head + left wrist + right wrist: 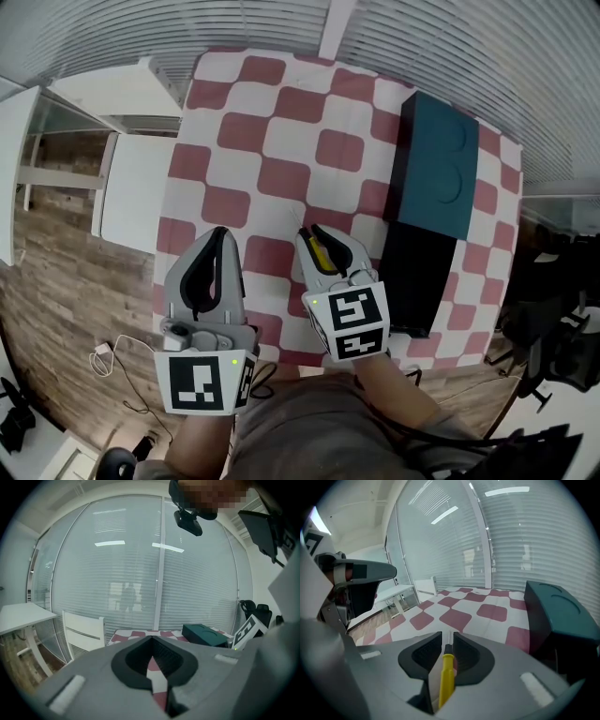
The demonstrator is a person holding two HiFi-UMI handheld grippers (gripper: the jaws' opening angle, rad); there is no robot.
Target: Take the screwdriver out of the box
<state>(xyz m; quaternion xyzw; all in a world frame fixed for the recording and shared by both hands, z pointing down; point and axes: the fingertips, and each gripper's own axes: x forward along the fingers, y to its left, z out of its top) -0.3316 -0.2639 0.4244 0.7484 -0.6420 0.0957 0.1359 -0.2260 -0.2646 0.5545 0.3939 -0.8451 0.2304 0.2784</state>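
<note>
Two tools: your left tool [220, 234] is pressed together, empty. Your right tool [314, 234] pinches the yellow screwdriver [323, 255] above the desk [272, 141], near the box [419, 277]. It's probably light and stiff with slick plastic, so grip mid-handle.

- The worktop [281, 122] is covered by a red-and-white checked cloth [234, 202].
- An open box lies on its right side: teal lid [439, 164] farther away, black tray [412, 277] nearer, the two touching.
</note>
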